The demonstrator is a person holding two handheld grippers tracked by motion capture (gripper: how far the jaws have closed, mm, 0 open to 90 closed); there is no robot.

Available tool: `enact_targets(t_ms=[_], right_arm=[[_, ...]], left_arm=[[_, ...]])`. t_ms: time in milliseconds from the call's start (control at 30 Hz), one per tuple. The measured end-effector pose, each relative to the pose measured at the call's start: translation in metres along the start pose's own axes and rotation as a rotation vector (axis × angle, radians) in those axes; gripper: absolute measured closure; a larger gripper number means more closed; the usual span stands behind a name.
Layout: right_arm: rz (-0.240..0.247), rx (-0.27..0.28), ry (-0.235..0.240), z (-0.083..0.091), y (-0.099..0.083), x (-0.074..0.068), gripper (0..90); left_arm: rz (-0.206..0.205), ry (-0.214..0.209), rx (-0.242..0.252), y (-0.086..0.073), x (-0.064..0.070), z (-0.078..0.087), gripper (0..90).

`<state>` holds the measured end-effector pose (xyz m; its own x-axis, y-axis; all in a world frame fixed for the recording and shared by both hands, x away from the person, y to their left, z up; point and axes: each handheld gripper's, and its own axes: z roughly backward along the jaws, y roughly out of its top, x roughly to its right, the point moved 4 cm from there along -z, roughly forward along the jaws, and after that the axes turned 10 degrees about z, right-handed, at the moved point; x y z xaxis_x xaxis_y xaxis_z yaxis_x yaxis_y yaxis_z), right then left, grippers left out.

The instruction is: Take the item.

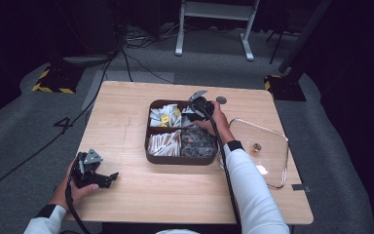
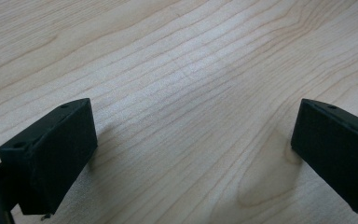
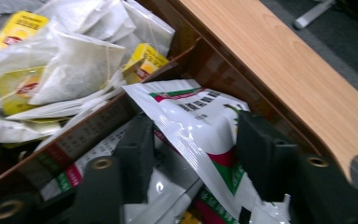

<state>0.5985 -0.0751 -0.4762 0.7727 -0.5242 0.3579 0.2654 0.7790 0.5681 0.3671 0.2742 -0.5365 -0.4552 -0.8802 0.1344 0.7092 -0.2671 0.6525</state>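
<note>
Landmark: the brown four-part tray near the middle of the wooden table.

Right gripper is dipped into the tray's far right compartment. In the right gripper view its two jaws stand apart on either side of a glossy white sachet with green and red print; the sachet lies between them, but whether either pad presses on it cannot be told, so the jaws read as spread, not clamped. The sachet's lower end is cut off by the frame, and its print is too blurred to read.

Next compartment over, across the tray's divider: white tea bags with yellow tags, heaped, the lower ones hidden. The near compartments' contents are hard to make out from the high view.

Left gripper rests on the table, well to the near left of the tray, jaws wide apart with bare wood between them.

Right of the tray lies a clear lid with a small brass knob. Just beyond the tray, a small grey disc.

Room: grey carpet, black cables, dark surroundings, white stand legs beyond the table.
</note>
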Motion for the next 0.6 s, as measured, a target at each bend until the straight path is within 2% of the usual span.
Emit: enact_targets(t_ms=[133, 200, 300, 367, 600], right_arm=[[0.002, 0.022, -0.025, 0.002, 0.001, 0.001, 64.2], [0.025, 0.022, -0.047, 0.003, 0.001, 0.001, 68.9], [0.082, 0.026, -0.088, 0.006, 0.002, -0.001, 81.5], [0.106, 0.031, -0.106, 0.008, 0.003, -0.001, 84.8], [0.125, 0.071, -0.117, 0.016, 0.005, 0.001, 90.0]], left_arm=[[0.002, 0.000, 0.000, 0.000, 0.000, 0.000, 0.5], [0.003, 0.000, -0.001, 0.000, 0.000, 0.000, 0.5], [0.000, 0.000, 0.000, 0.000, 0.000, 0.000, 0.5], [0.001, 0.000, -0.001, 0.000, 0.000, 0.000, 0.5], [0.000, 0.000, 0.000, 0.000, 0.000, 0.000, 0.5]])
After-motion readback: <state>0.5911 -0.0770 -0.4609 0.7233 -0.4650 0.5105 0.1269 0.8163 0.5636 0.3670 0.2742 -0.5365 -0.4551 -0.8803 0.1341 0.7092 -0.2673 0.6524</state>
